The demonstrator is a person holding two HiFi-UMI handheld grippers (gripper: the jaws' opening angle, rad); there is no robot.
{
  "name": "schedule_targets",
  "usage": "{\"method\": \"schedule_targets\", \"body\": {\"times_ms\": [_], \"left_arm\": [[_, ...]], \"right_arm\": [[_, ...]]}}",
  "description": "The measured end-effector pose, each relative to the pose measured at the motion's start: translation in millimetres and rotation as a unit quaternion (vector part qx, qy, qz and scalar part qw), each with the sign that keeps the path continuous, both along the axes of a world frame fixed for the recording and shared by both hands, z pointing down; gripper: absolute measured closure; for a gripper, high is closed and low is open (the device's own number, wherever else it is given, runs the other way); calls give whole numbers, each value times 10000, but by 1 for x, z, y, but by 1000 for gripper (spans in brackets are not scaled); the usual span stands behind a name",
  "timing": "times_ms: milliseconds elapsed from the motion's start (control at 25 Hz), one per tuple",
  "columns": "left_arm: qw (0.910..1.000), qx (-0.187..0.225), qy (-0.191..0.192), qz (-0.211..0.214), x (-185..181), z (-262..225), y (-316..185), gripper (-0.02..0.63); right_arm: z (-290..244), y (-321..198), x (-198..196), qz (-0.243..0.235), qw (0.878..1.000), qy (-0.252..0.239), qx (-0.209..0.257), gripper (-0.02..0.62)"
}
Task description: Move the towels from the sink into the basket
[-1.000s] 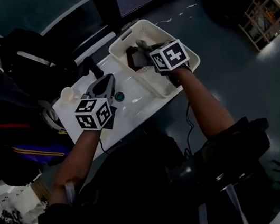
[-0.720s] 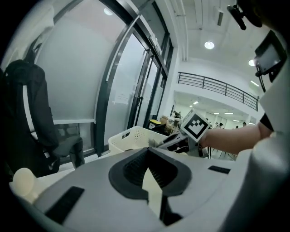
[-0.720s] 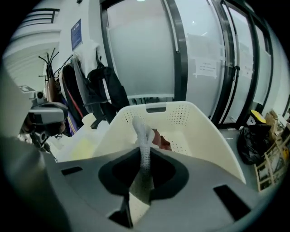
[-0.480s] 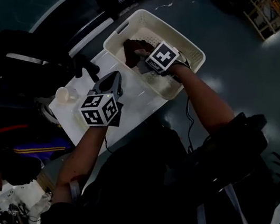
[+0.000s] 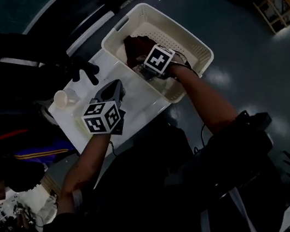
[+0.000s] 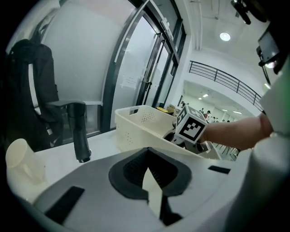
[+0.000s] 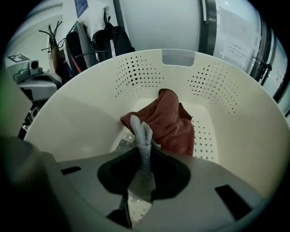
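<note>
A white perforated basket (image 5: pixel 202 46) stands at the far end of the white counter (image 5: pixel 141 104). A red-brown towel (image 7: pixel 170 122) lies on the basket's floor (image 7: pixel 204 136). My right gripper (image 5: pixel 142 69) points steeply down inside the basket. It is shut on a grey towel (image 7: pixel 142 145), which sticks up pinched between its jaws; the jaws have just been opening a little. My left gripper (image 5: pixel 116 85) hovers over the counter short of the basket, shut, with nothing in it (image 6: pixel 152 183). The sink bowl is hidden under it.
A dark faucet (image 6: pixel 79 131) rises at the counter's left edge, with a pale cup (image 6: pixel 22 161) beside it. Dark bags and coats hang to the left. The floor drops away to the right of the counter.
My right gripper has sunk from above the basket's rim down into the basket with the grey towel. My left gripper has come lower over the counter.
</note>
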State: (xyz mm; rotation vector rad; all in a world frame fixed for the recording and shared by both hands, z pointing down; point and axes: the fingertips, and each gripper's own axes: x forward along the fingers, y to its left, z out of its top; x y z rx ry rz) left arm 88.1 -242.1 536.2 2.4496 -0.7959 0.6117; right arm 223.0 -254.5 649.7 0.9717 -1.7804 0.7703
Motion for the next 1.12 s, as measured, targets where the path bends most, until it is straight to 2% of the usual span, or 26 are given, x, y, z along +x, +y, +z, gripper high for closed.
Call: {"method": "schedule_targets", "body": {"times_ms": [160,280,560,680,880,1120], "left_arm": [[9995,-74,113,-290,-7,-5,-4,598],[9996,55,170,-221,-9,-14,-2,598],[9989,370,279,-85,-16,-46,11,598],[9979,543,342,-75,-21,-58,17,598],[9960,745,465,-160,-33,-76,22,598],[9944,799,645,-235,-51,-88,34,598]], "right_arm": [[6,-5,-3,99,9998,-169,76,494],[6,0,4,137,9999,30,4,457],[-31,4,1,454,9982,-323,224,345],[-52,5,-6,512,9969,-477,350,326],[-101,0,-14,689,9926,-457,889,319],[-162,2,-47,693,9839,-682,1498,323]]}}
